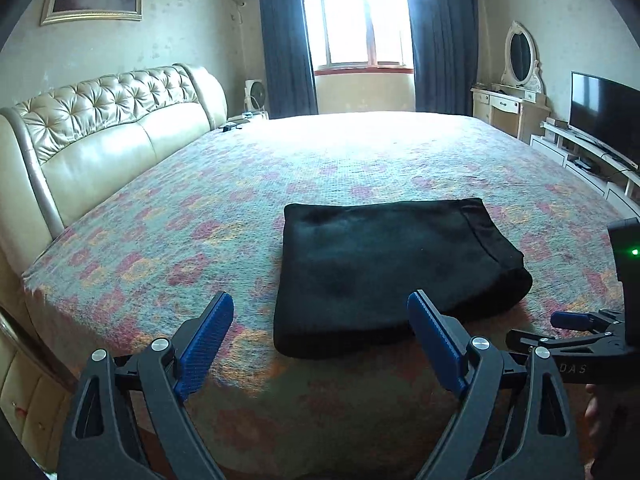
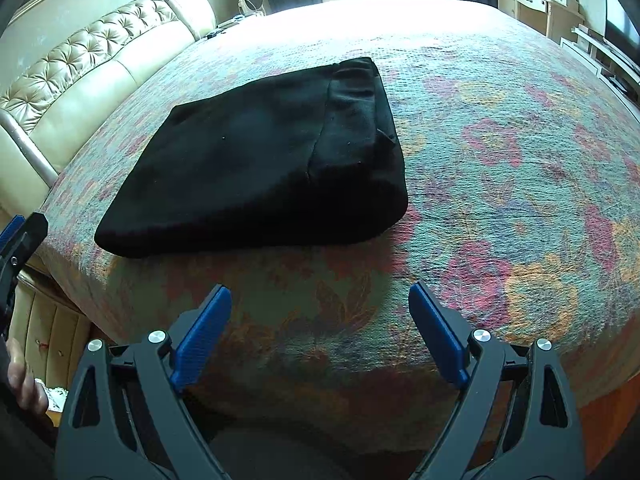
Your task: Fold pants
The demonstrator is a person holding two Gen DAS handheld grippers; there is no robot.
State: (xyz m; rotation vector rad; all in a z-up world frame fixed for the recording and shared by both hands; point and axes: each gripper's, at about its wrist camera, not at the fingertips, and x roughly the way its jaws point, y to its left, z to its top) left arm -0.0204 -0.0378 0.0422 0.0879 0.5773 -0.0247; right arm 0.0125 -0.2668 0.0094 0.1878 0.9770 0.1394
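The black pants (image 1: 384, 272) lie folded into a compact rectangle on the floral bedspread (image 1: 200, 208), near the front edge of the bed. They also show in the right wrist view (image 2: 272, 160). My left gripper (image 1: 320, 308) is open and empty, hovering just in front of the pants' near edge. My right gripper (image 2: 320, 300) is open and empty, held back from the pants above the bed's front edge. The right gripper also shows at the right edge of the left wrist view (image 1: 576, 324).
A padded cream headboard (image 1: 104, 128) runs along the left. A window with blue curtains (image 1: 356, 20) is at the back. A dresser with mirror (image 1: 516, 92) and a TV on a white stand (image 1: 604, 120) stand at the right.
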